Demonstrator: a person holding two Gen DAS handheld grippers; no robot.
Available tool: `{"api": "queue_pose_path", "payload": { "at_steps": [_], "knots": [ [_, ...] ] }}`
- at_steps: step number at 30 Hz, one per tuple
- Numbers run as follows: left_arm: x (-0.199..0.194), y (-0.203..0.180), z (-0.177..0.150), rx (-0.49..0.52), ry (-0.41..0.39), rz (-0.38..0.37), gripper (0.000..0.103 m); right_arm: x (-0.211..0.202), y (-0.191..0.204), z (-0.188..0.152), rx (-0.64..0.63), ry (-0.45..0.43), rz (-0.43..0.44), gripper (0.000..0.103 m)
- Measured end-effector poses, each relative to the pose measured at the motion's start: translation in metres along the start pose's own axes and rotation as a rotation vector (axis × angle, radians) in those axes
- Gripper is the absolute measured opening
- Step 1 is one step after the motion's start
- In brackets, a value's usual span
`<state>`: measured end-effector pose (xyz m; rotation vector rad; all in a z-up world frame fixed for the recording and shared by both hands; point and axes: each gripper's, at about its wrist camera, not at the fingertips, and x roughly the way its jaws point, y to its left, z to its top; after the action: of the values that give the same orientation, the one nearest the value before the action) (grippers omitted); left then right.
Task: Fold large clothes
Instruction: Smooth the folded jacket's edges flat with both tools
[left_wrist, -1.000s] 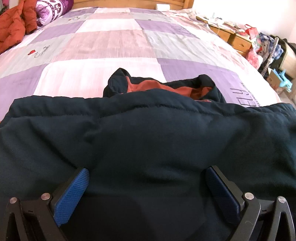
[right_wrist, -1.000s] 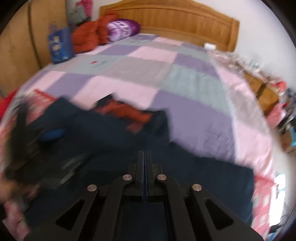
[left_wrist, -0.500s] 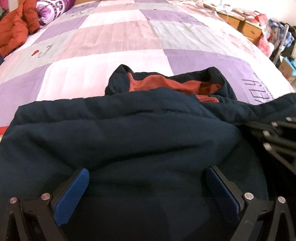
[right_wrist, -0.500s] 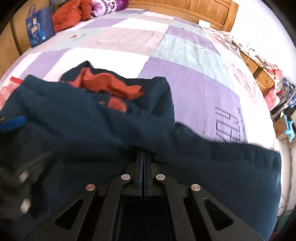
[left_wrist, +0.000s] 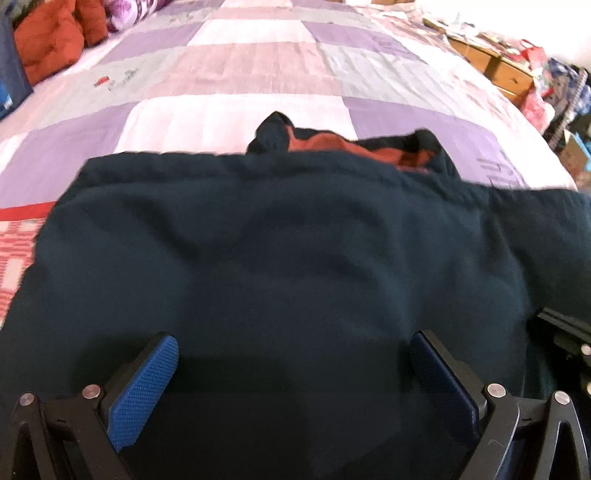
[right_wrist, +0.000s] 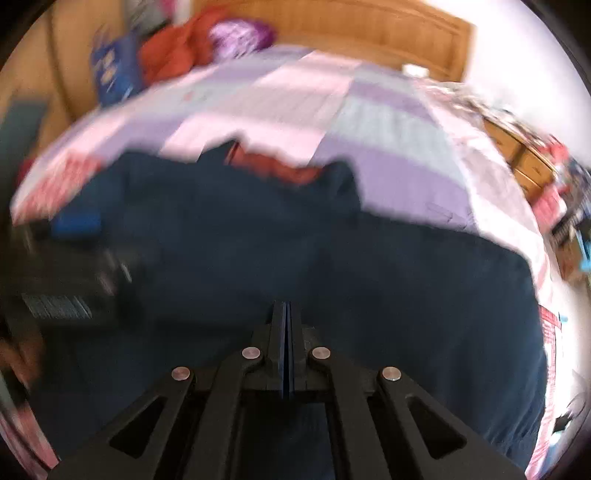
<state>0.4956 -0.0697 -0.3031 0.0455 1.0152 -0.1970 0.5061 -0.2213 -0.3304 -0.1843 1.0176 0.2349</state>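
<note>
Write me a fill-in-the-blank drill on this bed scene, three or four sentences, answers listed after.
1. The left gripper has its jaws wide ____ over the dark navy jacket.
2. The right gripper has its jaws ____, pads pressed together.
3. The lining showing at the jacket's collar is ____ in colour.
4. The jacket lies on a patchwork quilt of pink, grey and ____ squares.

Missing words: open; shut; orange-red; purple

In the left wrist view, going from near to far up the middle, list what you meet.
Left gripper with fingers apart → dark navy jacket → its rust-orange lining → patchwork quilt.
</note>
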Motion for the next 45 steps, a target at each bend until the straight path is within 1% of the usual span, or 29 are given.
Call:
{"api": "queue_pose_path", "payload": {
  "at_steps": [2, 4, 6, 8, 9, 11, 14, 17, 18, 19, 21, 22, 23, 24, 25, 26, 27, 28, 29, 32, 33, 35, 36, 38, 41, 42, 43, 44, 45],
  "knots": [
    [-0.004, 0.016, -0.015, 0.027, -0.024, 0.036, 0.103, -0.002, -0.013, -0.015, -0.040, -0.018, -0.019, 0.000],
    [-0.005, 0.040, -0.021, 0.011, -0.037, 0.070, 0.103, -0.003, -0.051, -0.026, 0.051, -0.018, -0.037, 0.000],
    [-0.002, 0.072, -0.021, -0.034, -0.031, 0.123, 0.103, -0.005, -0.091, -0.033, 0.153, -0.015, -0.041, 0.000],
    [0.001, 0.095, -0.019, -0.076, -0.025, 0.146, 0.103, -0.008, -0.110, -0.036, 0.166, -0.014, -0.090, 0.000],
    [0.003, 0.108, -0.018, -0.091, -0.021, 0.153, 0.103, -0.010, -0.119, -0.038, 0.159, -0.014, -0.129, 0.000],
    [0.008, 0.122, -0.014, -0.105, -0.010, 0.157, 0.103, -0.006, -0.136, -0.039, 0.177, -0.007, -0.163, 0.000],
    [0.012, 0.128, -0.009, -0.106, -0.001, 0.170, 0.103, -0.002, -0.169, -0.038, 0.259, 0.018, -0.216, 0.000],
    [0.012, 0.127, -0.006, -0.101, 0.007, 0.187, 0.103, -0.009, -0.206, -0.047, 0.389, 0.066, -0.275, 0.000],
    [0.009, 0.126, -0.007, -0.097, 0.010, 0.197, 0.103, -0.013, -0.214, -0.049, 0.416, 0.067, -0.253, 0.000],
    [0.006, 0.125, -0.008, -0.093, 0.011, 0.201, 0.103, -0.015, -0.213, -0.050, 0.401, 0.077, -0.256, 0.000],
    [-0.002, 0.122, -0.012, -0.089, 0.006, 0.191, 0.103, -0.020, -0.201, -0.052, 0.307, 0.088, -0.309, 0.000],
    [-0.008, 0.121, -0.017, -0.087, 0.000, 0.184, 0.103, -0.024, -0.200, -0.057, 0.305, 0.087, -0.321, 0.000],
    [-0.012, 0.120, -0.020, -0.083, -0.003, 0.177, 0.103, -0.027, -0.205, -0.065, 0.340, 0.080, -0.319, 0.000],
    [-0.018, 0.119, -0.026, -0.075, -0.007, 0.174, 0.103, -0.030, -0.215, -0.078, 0.414, 0.087, -0.333, 0.000],
    [-0.022, 0.118, -0.030, -0.062, -0.009, 0.177, 0.103, -0.028, -0.221, -0.087, 0.464, 0.121, -0.369, 0.000],
    [-0.025, 0.117, -0.032, -0.052, -0.009, 0.178, 0.103, -0.025, -0.230, -0.099, 0.520, 0.175, -0.382, 0.000],
    [-0.029, 0.116, -0.036, -0.036, -0.011, 0.177, 0.103, -0.032, -0.236, -0.112, 0.582, 0.155, -0.346, 0.000],
    [-0.033, 0.115, -0.038, -0.027, -0.016, 0.175, 0.103, -0.043, -0.233, -0.115, 0.583, 0.111, -0.359, 0.000],
    [-0.037, 0.114, -0.040, -0.024, -0.021, 0.173, 0.103, -0.058, -0.223, -0.116, 0.548, 0.050, -0.379, 0.000],
    [-0.051, 0.111, -0.044, -0.046, -0.043, 0.146, 0.103, -0.095, -0.181, -0.107, 0.432, -0.099, -0.352, 0.000],
    [-0.059, 0.108, -0.047, -0.060, -0.058, 0.139, 0.103, -0.109, -0.158, -0.098, 0.361, -0.158, -0.335, 0.000],
    [-0.069, 0.100, -0.052, -0.087, -0.071, 0.117, 0.103, -0.122, -0.115, -0.079, 0.268, -0.230, -0.261, 0.000],
    [-0.073, 0.094, -0.057, -0.102, -0.075, 0.100, 0.103, -0.126, -0.087, -0.072, 0.231, -0.256, -0.182, 0.000],
    [-0.079, 0.078, -0.070, -0.126, -0.073, 0.071, 0.103, -0.120, -0.039, -0.063, 0.183, -0.249, -0.041, 0.000],
    [-0.078, 0.054, -0.096, -0.149, -0.039, 0.020, 0.103, -0.097, 0.024, -0.061, 0.119, -0.181, 0.076, 0.000],
    [-0.075, 0.048, -0.105, -0.137, -0.027, 0.016, 0.103, -0.087, 0.046, -0.063, 0.095, -0.149, 0.104, 0.000],
    [-0.070, 0.042, -0.114, -0.112, -0.012, 0.029, 0.103, -0.079, 0.056, -0.065, 0.080, -0.121, 0.120, 0.000],
    [-0.066, 0.042, -0.122, -0.095, -0.006, 0.044, 0.103, -0.071, 0.066, -0.069, 0.057, -0.091, 0.106, 0.000],
    [-0.062, 0.048, -0.130, -0.087, -0.006, 0.054, 0.103, -0.067, 0.071, -0.073, 0.045, -0.085, 0.095, 0.000]
  ]
}}
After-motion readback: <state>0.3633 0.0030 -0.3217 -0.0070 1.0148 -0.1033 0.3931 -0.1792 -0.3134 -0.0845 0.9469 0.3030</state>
